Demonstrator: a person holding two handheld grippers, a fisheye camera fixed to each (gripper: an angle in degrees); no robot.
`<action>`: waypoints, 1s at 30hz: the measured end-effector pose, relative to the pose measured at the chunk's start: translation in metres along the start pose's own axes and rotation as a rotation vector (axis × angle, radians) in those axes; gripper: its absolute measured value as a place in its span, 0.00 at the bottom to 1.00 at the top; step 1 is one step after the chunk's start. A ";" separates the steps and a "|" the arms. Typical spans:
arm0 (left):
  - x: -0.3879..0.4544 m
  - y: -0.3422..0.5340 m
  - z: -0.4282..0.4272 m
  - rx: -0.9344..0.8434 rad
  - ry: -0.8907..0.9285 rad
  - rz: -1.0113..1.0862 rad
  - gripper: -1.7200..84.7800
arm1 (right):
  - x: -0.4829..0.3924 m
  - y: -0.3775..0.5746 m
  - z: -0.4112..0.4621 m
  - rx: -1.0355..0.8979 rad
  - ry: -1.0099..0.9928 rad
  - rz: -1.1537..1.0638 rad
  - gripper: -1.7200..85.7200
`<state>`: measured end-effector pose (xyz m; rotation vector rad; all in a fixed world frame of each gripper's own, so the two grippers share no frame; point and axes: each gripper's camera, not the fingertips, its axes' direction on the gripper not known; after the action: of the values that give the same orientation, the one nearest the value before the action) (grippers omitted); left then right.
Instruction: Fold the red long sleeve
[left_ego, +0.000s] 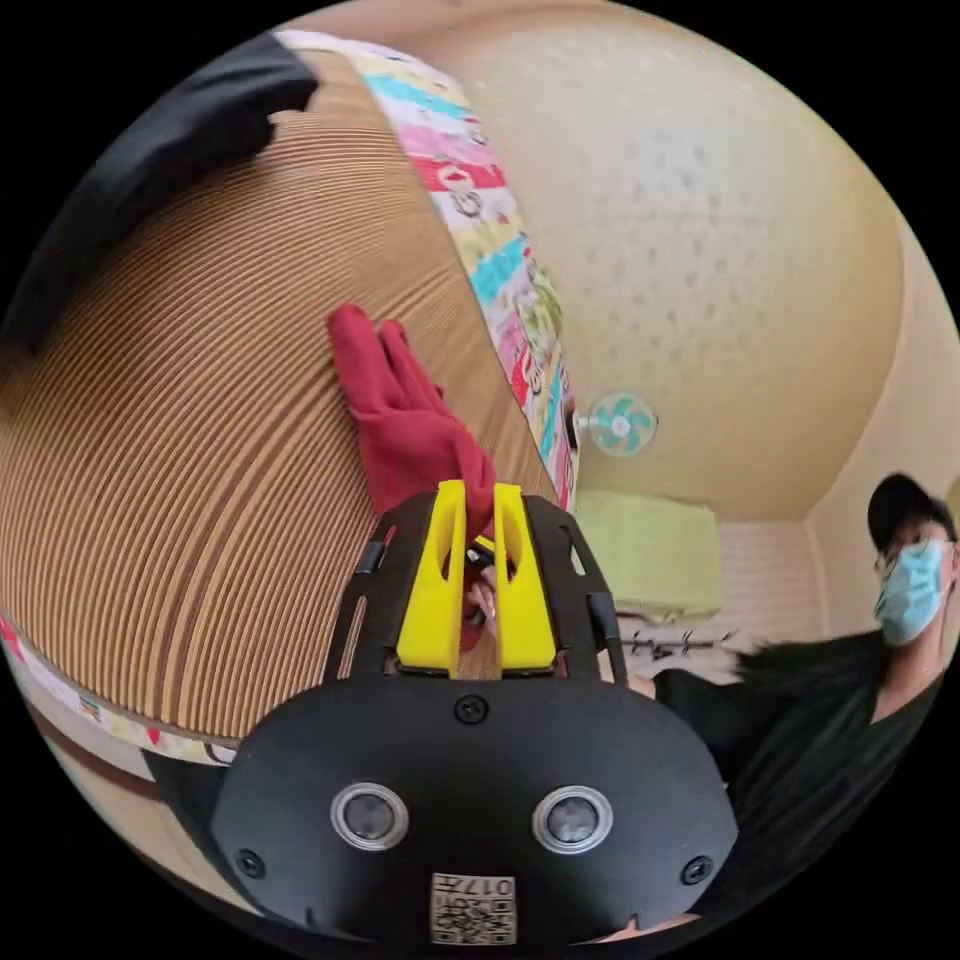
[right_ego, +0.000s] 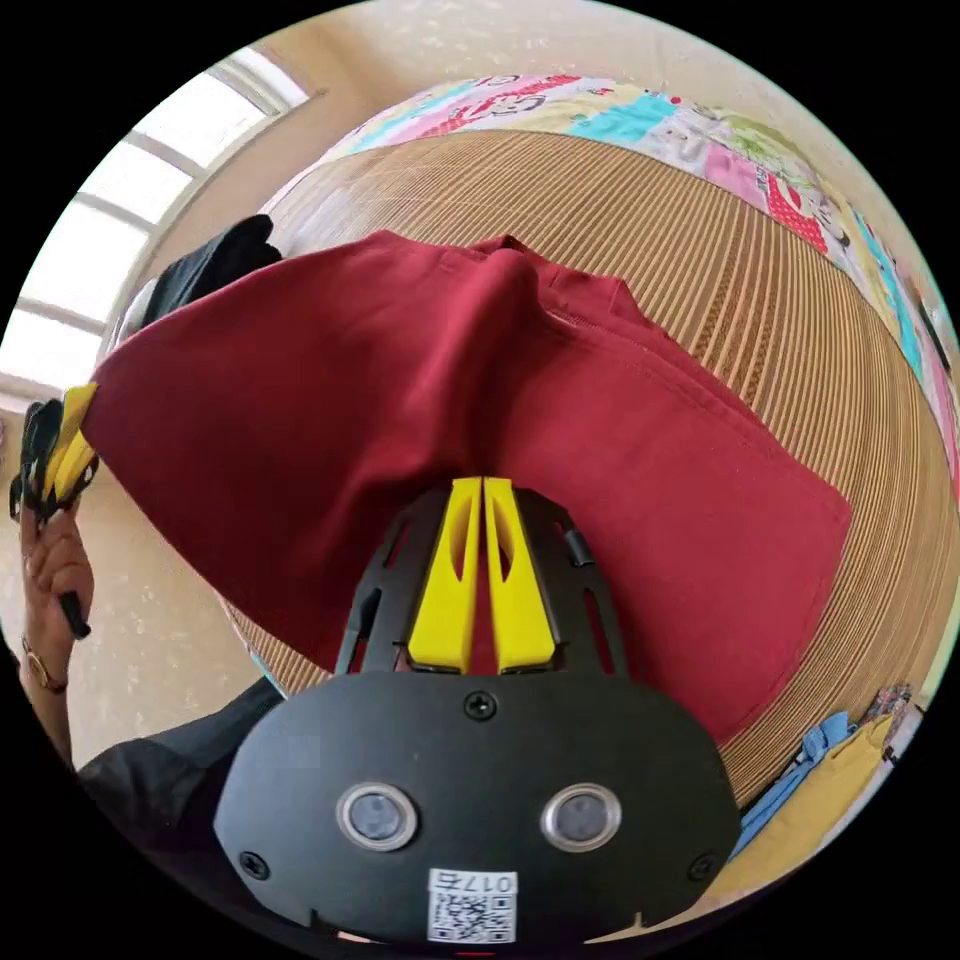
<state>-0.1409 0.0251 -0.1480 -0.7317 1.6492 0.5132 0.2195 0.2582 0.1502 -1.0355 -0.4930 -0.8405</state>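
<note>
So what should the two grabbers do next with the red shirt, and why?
Probably carry the lifted edge across and lay it down. Both the left gripper and right gripper pinch the red long sleeve, one part raised off the striped mat, the rest lying flat.

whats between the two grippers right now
In the right gripper view, the red long sleeve spans from the right gripper to the left gripper; both are shut on its cloth, lifted over the woven mat.
</note>
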 end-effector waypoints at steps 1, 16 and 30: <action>0.046 0.004 0.024 -0.101 -0.055 0.168 0.08 | 0.018 0.005 -0.013 -0.004 -0.081 0.078 0.02; 0.142 0.208 0.239 -0.803 -0.097 0.755 0.14 | 0.228 0.252 -0.109 0.307 -0.495 0.767 0.20; -0.101 0.173 0.242 -0.826 -0.249 0.042 0.12 | 0.193 0.207 -0.011 0.114 -1.134 0.771 0.16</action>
<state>-0.0840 0.3316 -0.1087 -1.1680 1.1906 1.2967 0.5001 0.2290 0.1693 -1.3967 -0.9675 0.5315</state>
